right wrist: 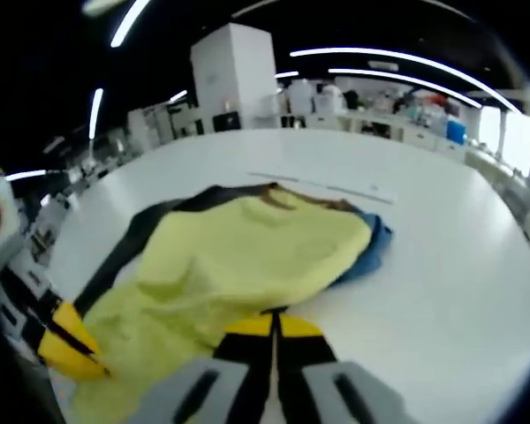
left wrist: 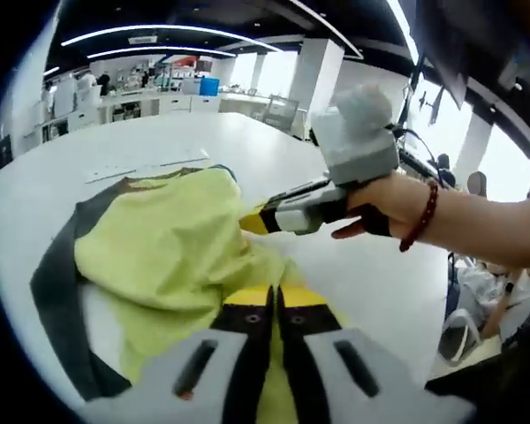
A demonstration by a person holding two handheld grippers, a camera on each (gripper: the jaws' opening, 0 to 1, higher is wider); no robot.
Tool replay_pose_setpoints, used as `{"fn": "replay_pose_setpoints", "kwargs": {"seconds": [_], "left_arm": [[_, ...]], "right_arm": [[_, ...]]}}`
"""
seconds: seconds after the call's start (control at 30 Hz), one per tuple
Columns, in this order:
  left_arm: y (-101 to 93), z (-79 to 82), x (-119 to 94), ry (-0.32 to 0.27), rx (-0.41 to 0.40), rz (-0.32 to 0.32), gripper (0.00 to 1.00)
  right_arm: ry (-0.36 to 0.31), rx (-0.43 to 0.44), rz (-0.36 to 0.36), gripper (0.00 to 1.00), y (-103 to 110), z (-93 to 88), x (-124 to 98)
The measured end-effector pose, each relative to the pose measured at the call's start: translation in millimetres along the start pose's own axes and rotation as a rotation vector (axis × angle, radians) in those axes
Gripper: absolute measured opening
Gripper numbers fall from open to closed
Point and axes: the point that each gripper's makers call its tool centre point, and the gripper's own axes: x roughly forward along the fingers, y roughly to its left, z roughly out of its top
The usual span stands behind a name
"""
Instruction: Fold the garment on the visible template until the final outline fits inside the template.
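Yellow garment (left wrist: 172, 256) lies bunched over the dark template (left wrist: 53, 283). Both the left gripper (left wrist: 271, 305) and right gripper (right wrist: 272, 329) show jaws pressed together at the cloth; whether they pinch it I cannot tell. Uneven pulling could drag fabric past the outline.

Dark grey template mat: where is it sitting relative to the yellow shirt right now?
The dark grey template mat lies flat on the white table, under the crumpled yellow shirt; its edge shows along the shirt's left side in both views.
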Motion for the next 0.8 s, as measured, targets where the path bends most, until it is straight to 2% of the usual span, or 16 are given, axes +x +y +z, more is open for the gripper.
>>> {"fn": "replay_pose_setpoints", "kwargs": {"seconds": [0.13,0.27,0.43,0.6,0.7,0.8], "left_arm": [[12.4,15.8,-14.8,-0.064,-0.058,-0.003,0.00],[29.4,33.3,-27.1,-0.141,-0.134,0.012,0.00],[55.5,40.9,-38.0,-0.178,-0.169,0.041,0.00],[80.7,46.6,-49.7,-0.227,-0.249,0.069,0.00],[97.9,44.6,-54.3,-0.240,-0.287,0.095,0.00],[113.2,40.0,-53.5,-0.250,-0.363,0.097,0.00]], "right_arm": [[-0.003,-0.011,-0.004,0.00,-4.4,1.9,-6.1],[0.030,-0.001,-0.018,0.00,-4.9,-6.3,-4.7],[0.057,0.012,-0.014,0.00,5.1,-13.3,-4.3],[0.064,0.031,-0.014,0.00,6.0,-14.9,-5.2],[0.069,0.037,-0.013,0.00,6.6,-16.2,-6.3],[0.071,0.038,-0.012,0.02,8.2,-17.7,-9.4]]}}
